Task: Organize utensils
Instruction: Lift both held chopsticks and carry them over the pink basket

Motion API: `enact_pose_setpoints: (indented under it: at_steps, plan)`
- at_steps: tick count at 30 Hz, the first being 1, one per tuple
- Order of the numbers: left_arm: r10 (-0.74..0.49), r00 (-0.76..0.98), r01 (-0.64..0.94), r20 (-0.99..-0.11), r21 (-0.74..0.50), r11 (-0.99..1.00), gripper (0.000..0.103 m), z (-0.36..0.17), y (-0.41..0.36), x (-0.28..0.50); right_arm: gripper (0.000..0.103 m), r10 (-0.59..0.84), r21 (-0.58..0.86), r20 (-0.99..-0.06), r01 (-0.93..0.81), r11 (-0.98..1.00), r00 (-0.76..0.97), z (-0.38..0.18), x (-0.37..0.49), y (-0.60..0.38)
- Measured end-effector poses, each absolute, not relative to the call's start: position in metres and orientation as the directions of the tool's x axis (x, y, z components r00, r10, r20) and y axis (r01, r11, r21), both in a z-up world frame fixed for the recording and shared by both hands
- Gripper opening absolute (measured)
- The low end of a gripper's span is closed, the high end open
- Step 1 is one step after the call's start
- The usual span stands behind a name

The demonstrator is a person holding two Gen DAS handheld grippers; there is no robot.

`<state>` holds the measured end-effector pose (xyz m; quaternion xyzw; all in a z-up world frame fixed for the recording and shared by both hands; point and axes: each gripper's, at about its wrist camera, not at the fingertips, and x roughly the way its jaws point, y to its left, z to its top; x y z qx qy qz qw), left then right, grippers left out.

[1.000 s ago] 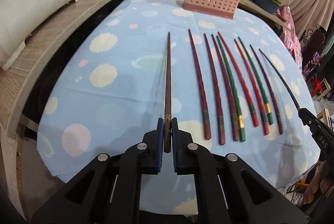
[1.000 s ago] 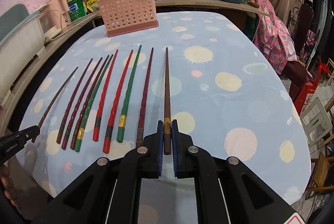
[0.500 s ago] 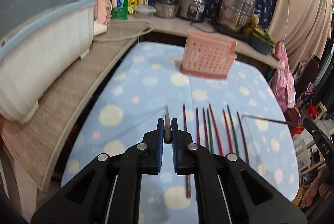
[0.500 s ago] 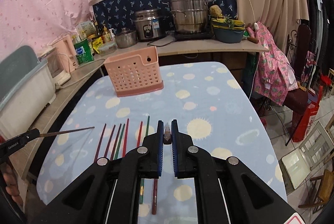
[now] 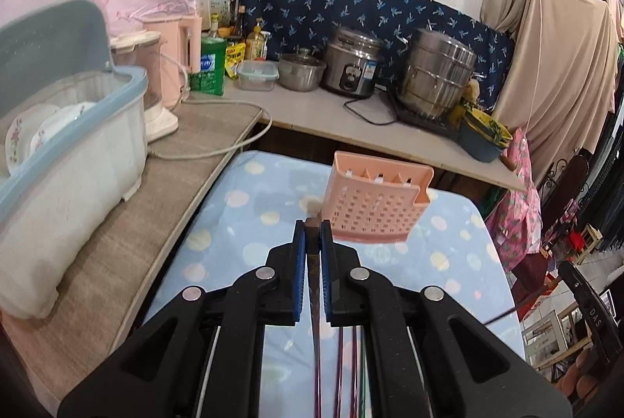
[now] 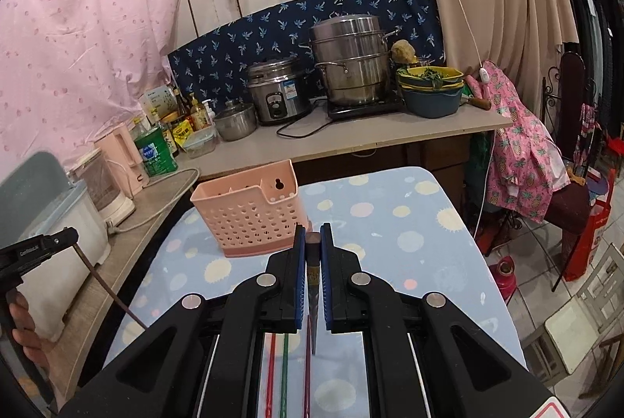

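My left gripper (image 5: 312, 227) is shut on the thick end of a dark brown chopstick (image 5: 313, 262), whose tip hangs down below the fingers. My right gripper (image 6: 312, 231) is shut the same way on a second dark chopstick (image 6: 312, 277). Both are held in the air over the blue dotted tablecloth (image 5: 241, 234). The pink perforated utensil basket (image 5: 374, 211) stands at the far end of the table, just beyond and right of the left fingertips. In the right wrist view the basket (image 6: 249, 219) lies left of the fingertips. Red (image 6: 270, 371), green (image 6: 284, 371) and dark red (image 6: 307, 379) chopsticks lie on the cloth below.
A wooden side counter (image 5: 128, 223) runs along the left with a lidded dish box (image 5: 66, 129) and a pink kettle (image 5: 175, 59). The back counter holds a rice cooker (image 6: 277, 94), a steel steamer (image 6: 351, 63) and bowls (image 6: 431, 94). A chair with pink cloth (image 6: 526, 145) stands right of the table.
Both grippers have risen off the table, each lifting its chopstick, which now hangs tip down. The views have tilted up and moved toward the pink basket.
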<state>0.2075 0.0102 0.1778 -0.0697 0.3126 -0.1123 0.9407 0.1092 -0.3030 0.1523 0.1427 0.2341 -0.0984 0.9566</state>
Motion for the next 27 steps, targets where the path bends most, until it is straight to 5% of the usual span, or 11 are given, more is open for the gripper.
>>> enact_pose_setpoints:
  at_steps: [18,27]
  plan:
    - [-0.291,0.906,0.211,-0.306,-0.270,0.939,0.007,0.293,-0.025,0.301,0.007,-0.081,0.317,-0.237,0.156,0.936,0.968,0.259,0.241,-0.319]
    - [-0.288,0.898,0.206,-0.332,-0.262,0.943,0.007,0.265,-0.048,0.357,0.007,-0.041,0.372,-0.306,0.159,0.915,0.951,0.226,0.313,-0.334]
